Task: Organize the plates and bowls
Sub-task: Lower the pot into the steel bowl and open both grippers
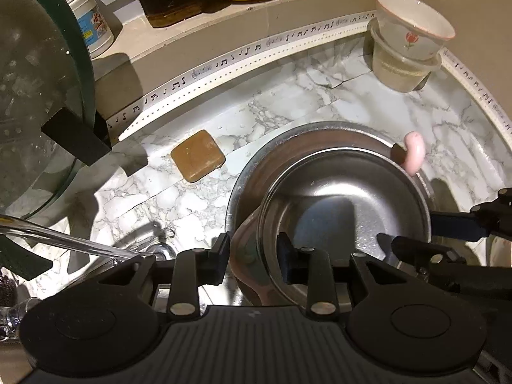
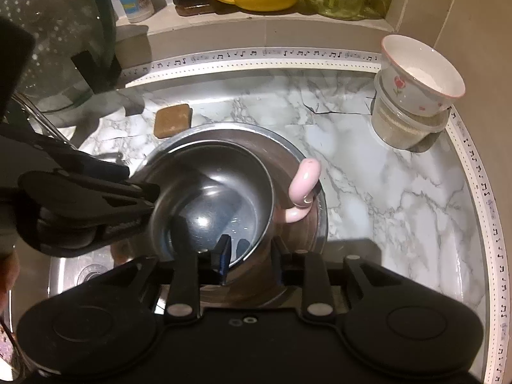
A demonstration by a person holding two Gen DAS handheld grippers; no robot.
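Observation:
A small steel bowl (image 1: 336, 198) (image 2: 208, 204) with a pink outside and a pink handle (image 1: 414, 153) (image 2: 304, 179) rests tilted inside a larger steel bowl (image 1: 288, 134) (image 2: 288, 147) on the marble counter. My left gripper (image 1: 252, 256) (image 2: 140, 185) straddles the small bowl's left wall, one finger outside and one inside, pads against it. My right gripper (image 2: 251, 254) (image 1: 406, 228) straddles the near rim with a gap on each side, so it stands open.
A flowered cup (image 1: 412, 28) (image 2: 422, 70) sits on a plastic tub at the back right corner. A brown soap bar (image 1: 196, 155) (image 2: 172, 120) lies behind the bowls. A glass lid (image 1: 32, 96) leans at left above a faucet (image 1: 64, 240) and sink (image 2: 89, 272).

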